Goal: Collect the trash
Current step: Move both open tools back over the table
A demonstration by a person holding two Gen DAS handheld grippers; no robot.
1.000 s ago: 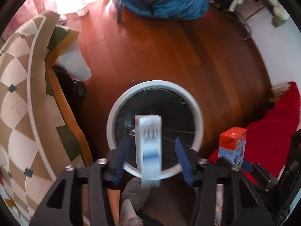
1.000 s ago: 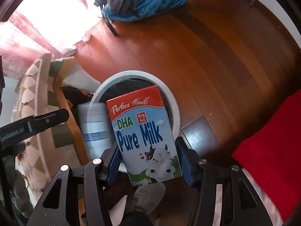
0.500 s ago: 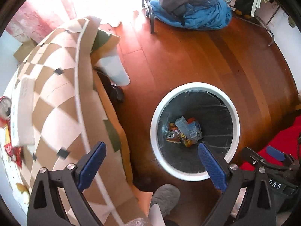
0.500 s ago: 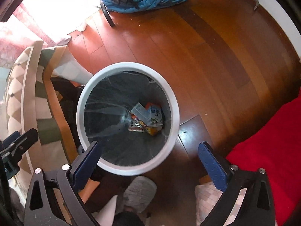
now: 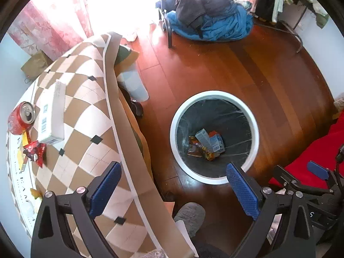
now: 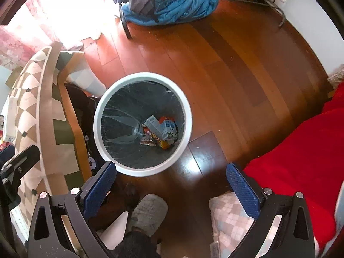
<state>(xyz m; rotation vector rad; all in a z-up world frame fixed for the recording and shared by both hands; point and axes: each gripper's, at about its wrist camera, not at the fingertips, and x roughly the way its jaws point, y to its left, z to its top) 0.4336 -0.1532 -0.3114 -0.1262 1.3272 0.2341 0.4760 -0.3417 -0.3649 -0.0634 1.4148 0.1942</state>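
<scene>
A white-rimmed bin [image 5: 215, 94] with a dark liner stands on the wooden floor, and cartons and wrappers [image 5: 206, 145] lie at its bottom. In the right wrist view the same bin [image 6: 189, 118] shows the milk carton [image 6: 168, 130] among that trash. My left gripper [image 5: 173, 190] hangs open and empty between the table edge and the bin. My right gripper [image 6: 171, 190] is open and empty just in front of the bin. On the checked tablecloth [image 5: 86, 129] at the left lie a red can [image 5: 22, 117], a white box [image 5: 51, 114] and a red wrapper [image 5: 34, 152].
A person's grey slipper [image 6: 148, 214] is on the floor below the bin. A red cloth [image 6: 301, 157] covers the right side. Blue bedding [image 5: 215, 24] is piled on a chair at the back. A checked cushion [image 6: 232, 221] lies at lower right.
Both grippers have opened and let go of their cartons, which now lie in the bin. The left gripper has swung left, bringing the table and its trash into view.
</scene>
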